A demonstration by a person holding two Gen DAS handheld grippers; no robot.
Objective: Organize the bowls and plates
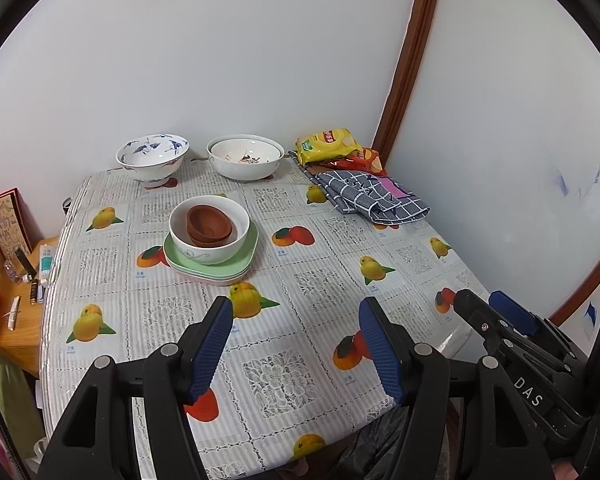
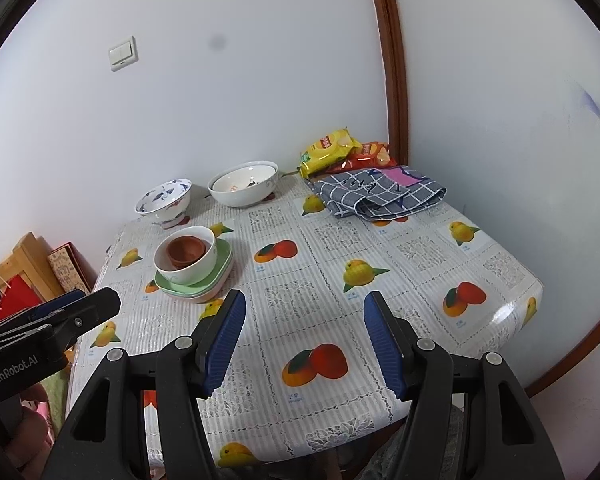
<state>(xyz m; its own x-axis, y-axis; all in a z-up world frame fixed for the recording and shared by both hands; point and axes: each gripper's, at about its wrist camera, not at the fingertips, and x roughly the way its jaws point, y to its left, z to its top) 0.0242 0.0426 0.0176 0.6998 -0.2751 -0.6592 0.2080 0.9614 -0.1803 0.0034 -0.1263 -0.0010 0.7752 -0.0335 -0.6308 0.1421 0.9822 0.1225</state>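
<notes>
Left gripper (image 1: pixel 296 344): jaws parted to a middling width, nothing between the blue pads; poised over the near edge of the table (image 1: pixel 340 256), angled down toward the crockery.

Right gripper (image 2: pixel 304 340): same moderate gap, empty; held beside the left one, above the near right part of the fruit-print cloth.

Stack, mid-table left: green plates (image 1: pixel 244 264) at the bottom, a pinkish rim showing beneath them; a white bowl (image 1: pixel 220 250) on top; brown clay bowls (image 1: pixel 209 225) nested inside it. Well apart from both grippers.

Blue-patterned bowl (image 1: pixel 153 156): footed, upright, at the far edge by the wall, on its own.

Large white bowl (image 1: pixel 244 160): just right of the blue one, far edge, with what looks like a second bowl nested in it.

Off-task items: folded checked cloth (image 1: pixel 372 196) and snack packets (image 1: pixel 328 142), far right corner.

Step in hand, as judged: reach for one of the two loose bowls at the back and bring it to the stack. Advice: take a rim between the pads, one pad inside and one outside the wall; approach past the stack, not over it, so the clay bowls stay put. Glazed ware is likely slippery, so close squarely and lift level. The footed bowl looks top-heavy; the free gripper can steady the stack on set-down.
</notes>
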